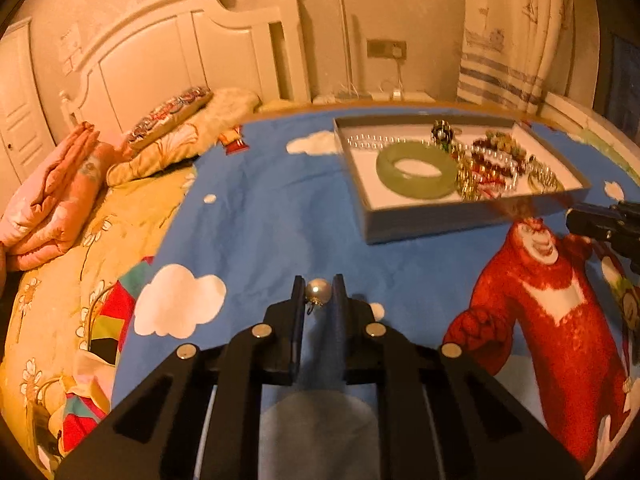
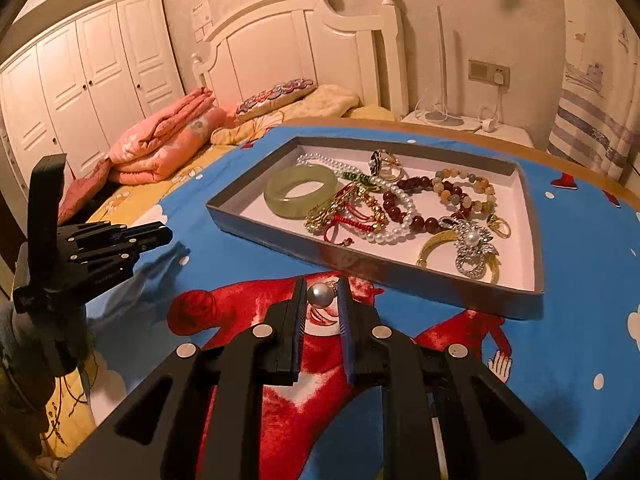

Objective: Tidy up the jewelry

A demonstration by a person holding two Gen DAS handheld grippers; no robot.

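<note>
A bright blue cartoon cloth [image 2: 560, 360] printed with white clouds and a big red bear covers the round worktop, whose wooden rim [image 2: 580, 156] shows at the far side. On it sits a shallow grey cardboard tray [image 2: 400, 276] with a white floor, heaped with a pale green jade bangle [image 2: 300, 190], a white pearl strand [image 2: 396, 216], dark red and mixed stone bead bracelets [image 2: 452, 196], gold chains [image 2: 344, 212] and a silver brooch [image 2: 474, 246]. The left gripper [image 1: 319, 290] has its jaws nipped narrow on a small pearl earring [image 1: 318, 291] over the cloth, well short of the tray; the right gripper [image 2: 322, 294] pinches a matching pearl [image 2: 319, 294] just before the tray's near wall. Behind stand a bed with a white headboard [image 2: 288, 44], a folded pink quilt [image 2: 160, 144], a white wardrobe [image 2: 80, 76] and a striped curtain [image 2: 596, 116].
</note>
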